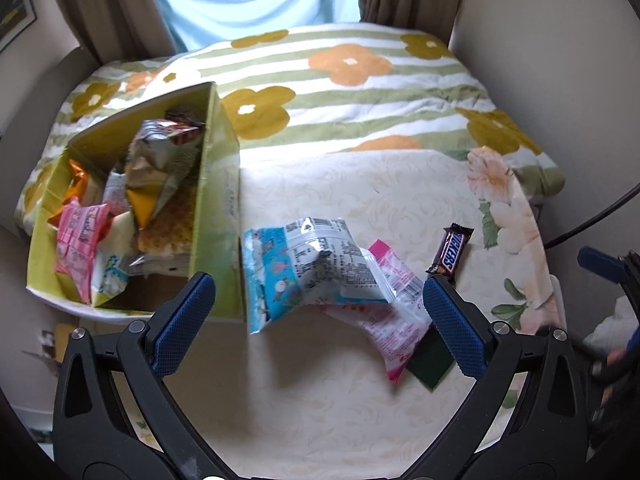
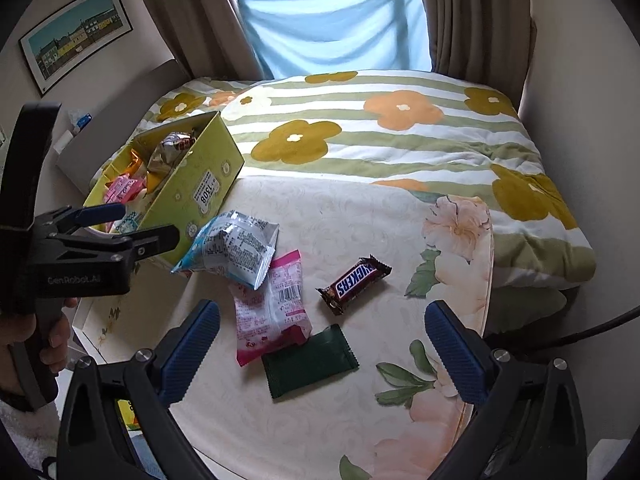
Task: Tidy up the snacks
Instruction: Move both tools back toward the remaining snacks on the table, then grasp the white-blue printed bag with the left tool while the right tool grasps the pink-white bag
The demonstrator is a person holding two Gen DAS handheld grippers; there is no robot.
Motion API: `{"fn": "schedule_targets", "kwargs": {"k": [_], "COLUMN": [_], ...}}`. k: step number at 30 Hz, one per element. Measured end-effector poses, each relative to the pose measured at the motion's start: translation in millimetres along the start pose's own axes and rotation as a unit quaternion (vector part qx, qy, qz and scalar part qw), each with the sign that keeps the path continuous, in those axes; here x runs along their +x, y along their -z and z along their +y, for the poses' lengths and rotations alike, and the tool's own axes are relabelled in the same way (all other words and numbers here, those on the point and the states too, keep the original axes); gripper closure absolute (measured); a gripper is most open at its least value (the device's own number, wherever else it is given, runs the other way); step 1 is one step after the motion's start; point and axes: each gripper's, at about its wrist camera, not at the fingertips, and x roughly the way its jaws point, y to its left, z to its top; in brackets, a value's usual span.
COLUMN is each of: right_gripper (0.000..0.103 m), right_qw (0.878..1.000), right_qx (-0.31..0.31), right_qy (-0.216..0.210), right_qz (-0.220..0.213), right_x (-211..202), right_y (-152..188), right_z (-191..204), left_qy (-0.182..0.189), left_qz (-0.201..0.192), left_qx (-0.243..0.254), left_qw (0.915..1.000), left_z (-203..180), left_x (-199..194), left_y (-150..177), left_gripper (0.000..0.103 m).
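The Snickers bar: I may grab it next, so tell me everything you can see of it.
The Snickers bar is a small bar in a sealed, glossy brown wrapper with crimped ends and a blue-and-white logo facing up. It lies flat and diagonal on the cream floral bedspread, apart from the other packets, right of the pink packet. Nothing touches it but the bedspread.

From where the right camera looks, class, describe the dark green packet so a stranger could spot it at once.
Start at the yellow-green box of snacks on the bed's left side, then follow the loose wrappers lying on the cream sheet toward the camera. The dark green packet is the nearest, its corner tucked under the pink packet. It alone is plain, flat and dark, with no visible lettering.
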Motion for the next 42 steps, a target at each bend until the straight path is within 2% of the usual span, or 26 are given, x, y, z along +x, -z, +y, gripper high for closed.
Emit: {"fn": "schedule_targets", "kwargs": {"k": [5, 11, 17, 21, 24, 25, 28, 30, 36, 42], "right_gripper": [0.001, 0.001, 0.001, 0.001, 0.001, 0.001, 0.001, 0.001, 0.001, 0.001], "right_qw": [1.000, 0.999, 0.997, 0.996, 0.996, 0.996, 0.996, 0.996, 0.995, 0.995], "right_qx": [-0.013, -0.031, -0.044, -0.040, -0.041, -0.041, -0.038, -0.035, -0.032, -0.038], "right_qy": [-0.014, -0.034, -0.058, -0.070, -0.074, -0.074, -0.076, -0.075, -0.078, -0.082], "right_qz": [0.019, 0.029, 0.033, 0.038, 0.038, 0.038, 0.041, 0.044, 0.043, 0.043], "right_x": [28, 64, 89, 98, 102, 103, 108, 111, 111, 112], "right_y": [18, 30, 31, 30, 28, 28, 26, 25, 24, 21], "right_z": [0, 2, 13, 13, 12, 11, 7, 6, 4, 10], "left_qy": [-0.019, -0.048, -0.077, -0.067, -0.105, -0.107, -0.100, -0.101, -0.092, -0.078], "left_qz": [0.048, 0.081, 0.094, 0.104, 0.107, 0.107, 0.104, 0.102, 0.101, 0.097], "left_qx": [0.013, 0.034, 0.056, 0.041, 0.076, 0.084, 0.076, 0.073, 0.078, 0.069], "left_qw": [0.9986, 0.9950, 0.9911, 0.9915, 0.9858, 0.9848, 0.9866, 0.9869, 0.9876, 0.9898], "left_z": [-19, -28, -30, -21, -22, -22, -16, -11, -7, -4], "left_x": [51, 99, 125, 137, 144, 146, 146, 147, 143, 136], "left_y": [-13, -14, -14, -13, -4, -2, -4, -6, -7, -9], "left_gripper": [0.000, 0.000, 0.000, 0.000, 0.006, 0.007, 0.015, 0.025, 0.035, 0.038]}}
